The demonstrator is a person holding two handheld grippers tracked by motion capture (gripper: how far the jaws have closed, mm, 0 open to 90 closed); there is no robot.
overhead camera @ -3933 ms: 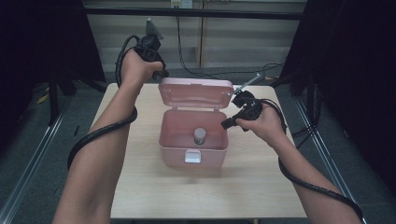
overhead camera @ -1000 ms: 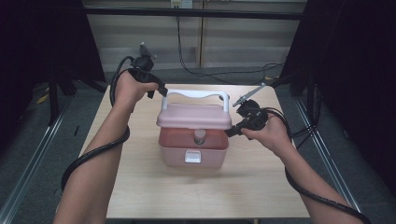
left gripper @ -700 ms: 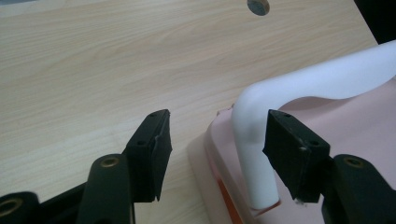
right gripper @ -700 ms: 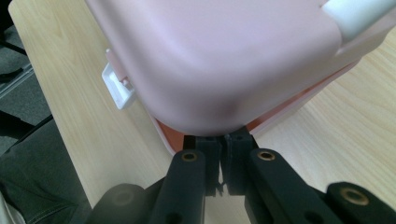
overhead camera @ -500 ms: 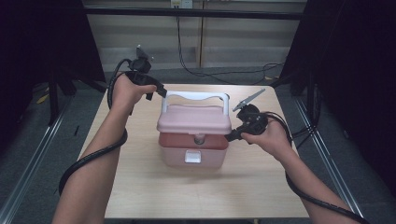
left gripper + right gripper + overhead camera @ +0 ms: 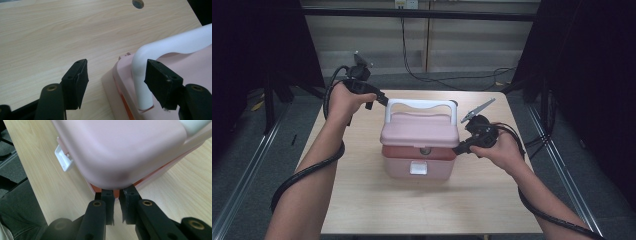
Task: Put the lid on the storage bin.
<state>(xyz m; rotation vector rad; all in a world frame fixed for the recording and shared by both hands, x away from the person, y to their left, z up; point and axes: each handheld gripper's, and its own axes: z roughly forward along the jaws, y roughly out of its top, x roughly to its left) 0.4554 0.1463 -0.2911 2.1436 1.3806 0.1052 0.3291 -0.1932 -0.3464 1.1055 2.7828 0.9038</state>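
Note:
A pink box (image 6: pixel 419 162) stands mid-table, its lid (image 6: pixel 419 132) lowered over it, with an orange-red band showing under the lid's rim. The white handle (image 6: pixel 422 105) stands upright on the lid. My left gripper (image 6: pixel 379 100) is at the handle's left end. Its jaws have just been opening and stand wide around the handle's post (image 6: pixel 142 75), not pressing it. My right gripper (image 6: pixel 458 148) sits at the box's right side under the lid's corner (image 6: pixel 120 147). Its jaws (image 6: pixel 116 195) have just been opening to a narrow gap, with nothing gripped.
The light wooden table (image 6: pixel 362 200) has bare room in front of and beside the box. A white latch (image 6: pixel 418 168) hangs on the box's front. Black cables trail from both grippers off the table's sides. A small round hole (image 6: pixel 138 3) marks the tabletop.
The lid, upright and open at first, has come down over the box. The left jaws have spread off the handle. The right gripper stays at the box's right side.

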